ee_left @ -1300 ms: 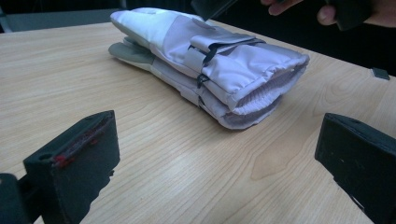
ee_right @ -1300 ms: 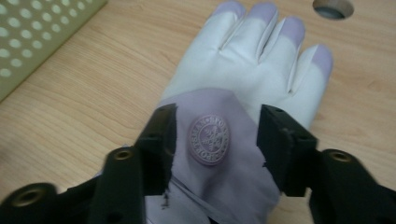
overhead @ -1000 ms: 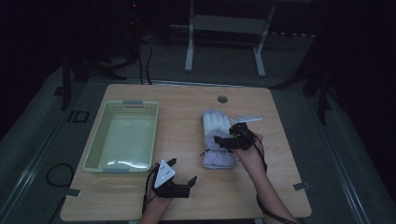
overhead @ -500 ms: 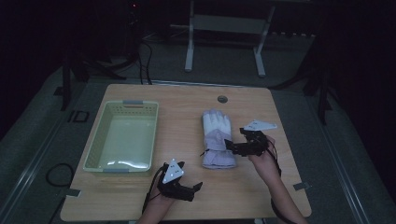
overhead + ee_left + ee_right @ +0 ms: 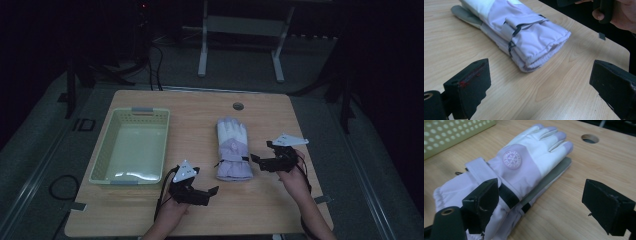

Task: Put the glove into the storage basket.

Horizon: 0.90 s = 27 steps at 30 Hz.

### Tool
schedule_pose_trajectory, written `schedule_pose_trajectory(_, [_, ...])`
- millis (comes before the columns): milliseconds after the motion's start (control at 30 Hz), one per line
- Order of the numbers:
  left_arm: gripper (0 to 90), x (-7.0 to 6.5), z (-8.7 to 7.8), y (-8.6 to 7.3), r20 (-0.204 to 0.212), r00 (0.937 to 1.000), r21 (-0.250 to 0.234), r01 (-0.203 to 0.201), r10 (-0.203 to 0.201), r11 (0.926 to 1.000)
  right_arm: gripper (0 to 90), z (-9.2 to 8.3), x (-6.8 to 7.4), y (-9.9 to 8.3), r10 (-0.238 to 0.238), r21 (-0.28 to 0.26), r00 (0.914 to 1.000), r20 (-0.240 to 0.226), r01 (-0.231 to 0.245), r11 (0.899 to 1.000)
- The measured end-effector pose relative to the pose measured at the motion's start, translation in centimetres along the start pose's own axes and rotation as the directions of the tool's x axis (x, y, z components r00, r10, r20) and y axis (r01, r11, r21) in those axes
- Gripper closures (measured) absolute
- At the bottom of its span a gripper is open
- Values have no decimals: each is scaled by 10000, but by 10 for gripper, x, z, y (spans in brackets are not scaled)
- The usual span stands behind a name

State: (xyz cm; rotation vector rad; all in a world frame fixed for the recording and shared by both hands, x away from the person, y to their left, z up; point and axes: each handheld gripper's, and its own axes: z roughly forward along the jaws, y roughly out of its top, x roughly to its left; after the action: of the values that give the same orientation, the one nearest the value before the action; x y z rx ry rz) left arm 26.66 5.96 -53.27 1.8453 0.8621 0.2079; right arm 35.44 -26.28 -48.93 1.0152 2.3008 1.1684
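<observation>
- The glove (image 5: 524,167) is padded cloth, lilac and white, smooth with a soft sheen; its cuff (image 5: 541,47) looks puffy and quilted, with a gathered hem.
- A round embossed badge (image 5: 512,159) sits on the glove's back, rubbery and matt.
- A black woven strap (image 5: 507,195) crosses the wrist, coarse and dull.
- The surface (image 5: 554,92) is pale wood-grain laminate, smooth with a slight gloss.
- The basket (image 5: 131,146) is pale green plastic, perforated, with a shiny floor.
- The left tongs (image 5: 544,85) and right tongs (image 5: 549,207) are black, matt, hard plastic, scuffed at the edges.
</observation>
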Motion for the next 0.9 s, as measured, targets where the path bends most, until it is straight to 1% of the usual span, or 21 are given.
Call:
schedule_pose_trajectory(33, [35, 0, 1, 4, 46, 10000, 29, -1, 1, 10000, 138, 0, -1, 0, 22, 17, 10000, 87, -22, 10000])
schedule_pose_trajectory(67, [31, 1, 3, 9, 77, 10000, 101, 5, -5, 9999, 138, 1, -1, 0, -1, 35, 10000, 69, 1, 10000])
schedule_pose_trajectory(167, [26, 5, 8, 22, -1, 10000, 286, 47, -47, 9996, 137, 2, -3, 3, 103, 56, 9999, 13, -103, 9999])
schedule_pose_trajectory(200, [25, 7, 9, 26, -81, 10000, 308, 3, -1, 9995, 137, 4, -3, 4, 53, 86, 9999, -131, -51, 9999])
schedule_pose_trajectory(233, [19, 9, 11, 30, -174, 9998, 326, -15, 21, 9995, 137, 6, -4, 5, 16, 77, 9999, -164, -15, 10000])
schedule_pose_trajectory(267, [12, 10, 12, 33, -382, 9993, 253, -45, 55, 9997, 137, 9, -5, 6, 93, 133, 9998, -188, -91, 9999])
schedule_pose_trajectory(300, [10, 11, 12, 36, -491, 9986, 144, -191, 198, 9997, 137, 12, -6, 7, 102, 189, 9995, -308, -96, 9998])
schedule_pose_trajectory(367, [0, 12, 14, 40, -779, 9959, 73, -453, 458, 9989, 138, 16, -7, 8, 134, 143, 9994, -325, -129, 9998])
schedule_pose_trajectory(433, [0, 14, 19, 44, -616, 9972, 218, -404, 417, 9989, 137, 20, -8, 9, 241, 48, 9989, -404, -240, 9997])
schedule_pose_trajectory(467, [0, 14, 21, 45, -650, 9972, 245, -358, 373, 9991, 138, 21, -9, 11, 289, -88, 9989, -368, -292, 9995])
schedule_pose_trajectory(500, [0, 15, 24, 46, -523, 9981, 296, -323, 338, 9990, 137, 23, -9, 12, 258, -169, 9990, -370, -265, 9995])
schedule_pose_trajectory(567, [0, 17, 31, 49, -527, 9985, 510, -145, 172, 9986, 137, 25, -9, 15, 304, -188, 9989, -368, -311, 9993])
schedule_pose_trajectory(600, [0, 17, 35, 50, -434, 9990, 632, -87, 114, 9980, 137, 26, -10, 17, 423, -79, 9985, -336, -425, 9991])
schedule_pose_trajectory(633, [0, 18, 38, 51, -544, 9985, 718, -3, 42, 9974, 135, 27, -11, 19, 625, -40, 9968, -504, -628, 9980])
schedule_pose_trajectory(667, [0, 18, 41, 52, -572, 9984, 872, 56, -6, 9962, 133, 28, -12, 20, 803, -104, 9952, -553, -810, 9967])
schedule_pose_trajectory(700, [9, 18, 41, 52, -572, 9984, 872, 56, -6, 9962, 133, 28, -12, 20, 803, -104, 9952, -553, -810, 9967])
schedule_pose_trajectory(733, [21, 20, 47, 53, -419, 9986, 958, 351, -312, 9948, 123, 31, -12, 23, 1052, -141, 9933, -483, -1060, 9943])
schedule_pose_trajectory(800, [53, 21, 51, 54, -483, 9977, 1068, 532, -483, 9929, 106, 33, -11, 25, 1022, -236, 9938, -445, -1033, 9944])
schedule_pose_trajectory(833, [55, 22, 53, 54, -498, 9974, 1140, 574, -520, 9918, 106, 36, -10, 25, 1102, -227, 9933, -358, -1110, 9936])
schedule_pose_trajectory(867, [56, 22, 55, 54, -571, 9961, 1173, 729, -666, 9904, 106, 38, -10, 26, 1222, -203, 9921, -293, -1228, 9922])
schedule_pose_trajectory(900, [72, 23, 57, 53, -584, 9950, 1179, 879, -815, 9891, 107, 41, -10, 26, 1258, -147, 9915, -335, -1263, 9919])
